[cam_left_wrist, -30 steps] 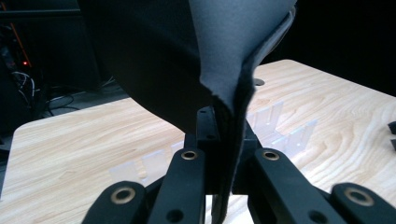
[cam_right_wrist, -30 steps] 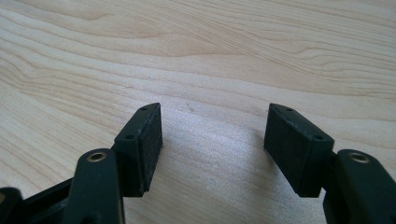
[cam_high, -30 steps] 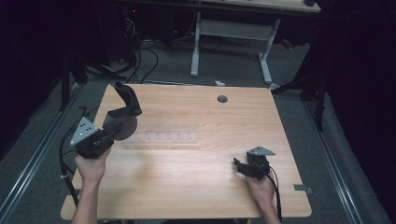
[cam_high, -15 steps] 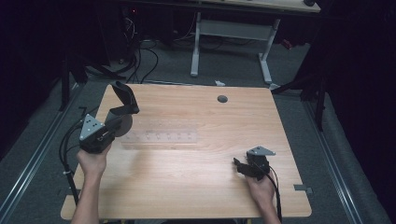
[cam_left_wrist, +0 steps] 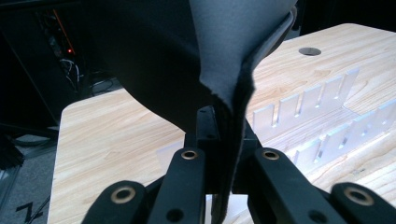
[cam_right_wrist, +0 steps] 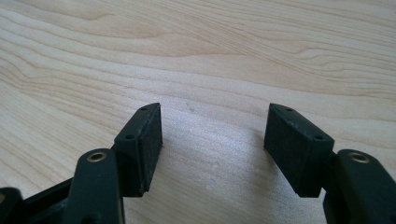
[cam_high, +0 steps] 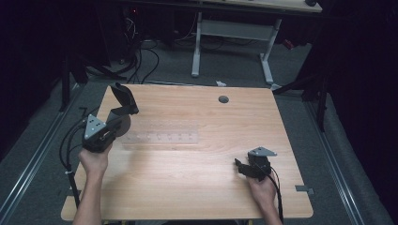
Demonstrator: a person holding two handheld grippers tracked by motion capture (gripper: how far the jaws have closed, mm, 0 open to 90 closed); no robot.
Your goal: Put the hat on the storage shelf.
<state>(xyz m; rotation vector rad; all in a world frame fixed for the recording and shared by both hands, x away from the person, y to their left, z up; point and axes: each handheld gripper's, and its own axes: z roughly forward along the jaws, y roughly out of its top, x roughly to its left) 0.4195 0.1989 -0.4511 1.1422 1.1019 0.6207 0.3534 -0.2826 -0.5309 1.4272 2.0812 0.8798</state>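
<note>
- We see a dark, flat, flexible pad (cam_left_wrist: 219, 51), grey on one face and black on the other, pinched at its edge between the jaws of the left tongs (cam_left_wrist: 223, 161); it stands up out of them and bends over at the top.
- In the high view the same pad (cam_high: 123, 98) rises above the left tongs (cam_high: 112, 123), over the desk's left edge, just left of the clear slotted rack (cam_high: 162, 137).
- The left tongs are clenched on the pad, held by the person's left hand (cam_high: 94, 157), with the grey three-cornered plate on top.
- The clear slotted rack (cam_left_wrist: 322, 116) lies flat on the desk (cam_high: 187, 187), its two rows of upright slotted walls running side by side; the pad hangs beside it, and we cannot tell whether they touch.
- A round hole (cam_high: 223, 99) sits in the desk top beyond the rack, toward the far edge.
- The right tongs (cam_high: 239, 165) are well apart from the rack, toward the near right corner, in the person's right hand (cam_high: 262, 190).
- In the right gripper view the right tongs (cam_right_wrist: 212, 140) stand released, jaws wide with bare wood between the pads (cam_right_wrist: 150, 140).
</note>
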